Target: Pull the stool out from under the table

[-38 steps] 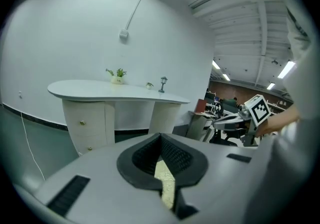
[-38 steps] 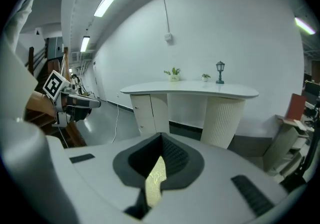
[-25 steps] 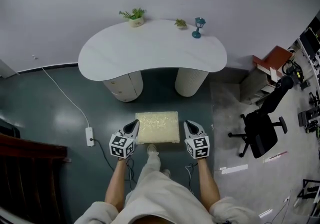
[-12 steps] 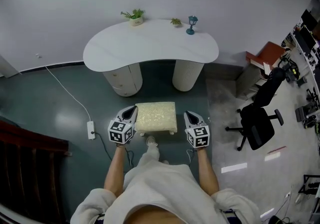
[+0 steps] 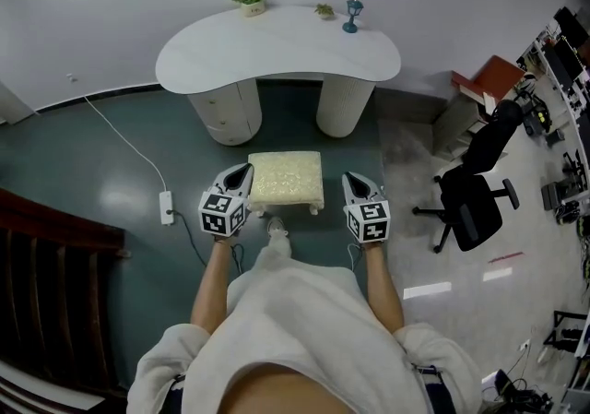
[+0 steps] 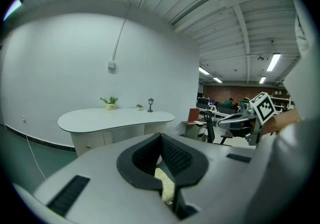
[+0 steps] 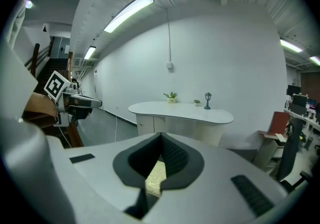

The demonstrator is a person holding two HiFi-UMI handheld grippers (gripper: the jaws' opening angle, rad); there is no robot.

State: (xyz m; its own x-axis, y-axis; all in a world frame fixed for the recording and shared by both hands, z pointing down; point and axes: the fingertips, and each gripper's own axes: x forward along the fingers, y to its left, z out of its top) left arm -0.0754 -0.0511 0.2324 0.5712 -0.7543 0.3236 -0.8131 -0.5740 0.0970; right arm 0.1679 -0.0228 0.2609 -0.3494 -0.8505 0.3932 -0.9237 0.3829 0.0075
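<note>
The left gripper [image 5: 243, 171] had its jaws closed, tips meeting, with nothing clamped between them; through the gap behind the tips a strip of the stool's pale yellow cushion showed. The right gripper [image 5: 351, 179] was the same: jaws drawn together at the tips, cushion visible in the opening below, nothing grasped. Each gripper lay against one side of the stool [image 5: 287, 177], the left at its left edge and the right at its right edge, both pointing toward the table. Whether the tips actually pressed on the stool could not be told.

The stool stood upright on the dark green floor, clear of the table [image 5: 277, 45] and in front of the gap between the two pedestals [image 5: 226, 112]. The person's shoe [image 5: 277, 226] sat just behind the stool, between the grippers.

On the far edge of the white table stood a potted plant [image 5: 251, 0], a smaller plant [image 5: 324, 9] and a little blue lamp [image 5: 351, 16]. To the left a power strip [image 5: 167, 207] lay on the floor, its white cable running toward the wall. To the right, well apart from the stool, stood a black office chair [image 5: 475, 205].
</note>
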